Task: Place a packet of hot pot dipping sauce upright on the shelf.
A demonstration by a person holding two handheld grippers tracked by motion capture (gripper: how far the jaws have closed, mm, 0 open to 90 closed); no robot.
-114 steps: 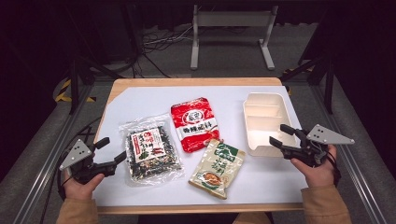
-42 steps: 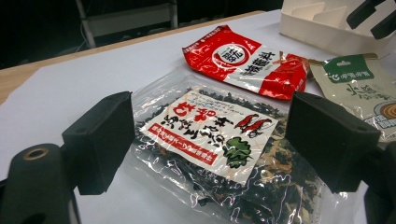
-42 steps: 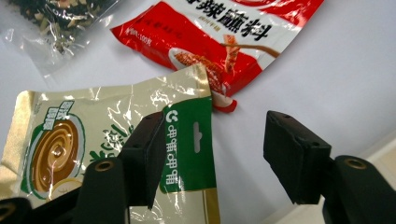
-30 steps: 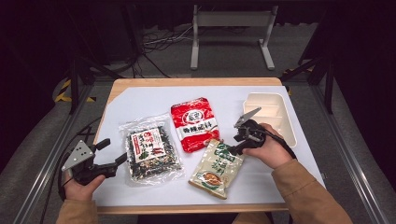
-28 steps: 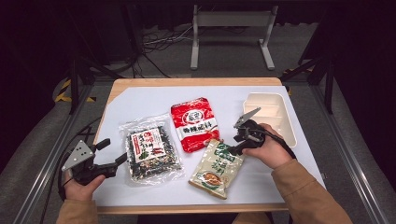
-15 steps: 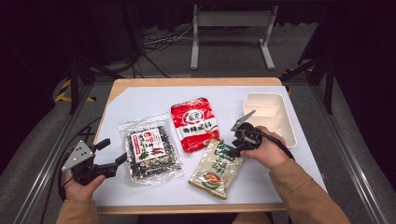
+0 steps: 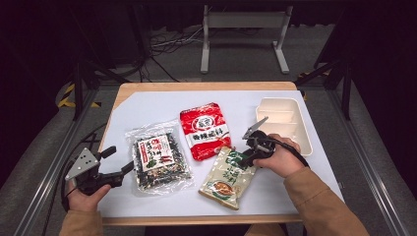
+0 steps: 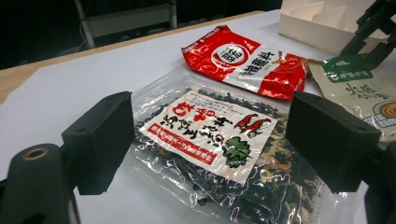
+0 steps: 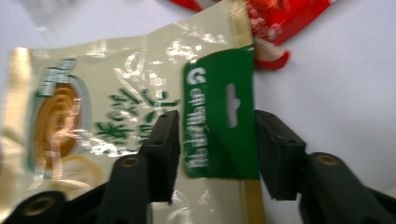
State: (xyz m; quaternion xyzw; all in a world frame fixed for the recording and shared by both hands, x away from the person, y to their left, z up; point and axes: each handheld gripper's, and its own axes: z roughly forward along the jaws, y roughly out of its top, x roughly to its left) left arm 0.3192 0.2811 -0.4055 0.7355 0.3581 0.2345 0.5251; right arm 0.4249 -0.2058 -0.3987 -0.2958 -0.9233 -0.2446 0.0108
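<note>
Claws first, nearest you: your left claw (image 7: 116, 162) sits at the near left edge of the tabletop (image 7: 147, 103), jaws spread wide, aimed at the clear packet of dark dried greens (image 7: 158, 158) without touching it. In the left gripper view that packet (image 8: 219, 140) lies between and beyond the two black jaws.

Your right claw (image 7: 244, 156) is over the top end of the beige and green pouch (image 7: 227, 176), which lies flat near the front edge of the tabletop. In the right gripper view the jaws stand apart on either side of the pouch's green header (image 9: 219, 116), close to its edges; you cannot tell whether they touch it.

Farther back, the red packet (image 7: 205, 130) lies in the middle, its corner just beside the pouch. The cream divided tray (image 7: 301, 129) sits at the right, beyond your right hand (image 7: 278, 156).
</note>
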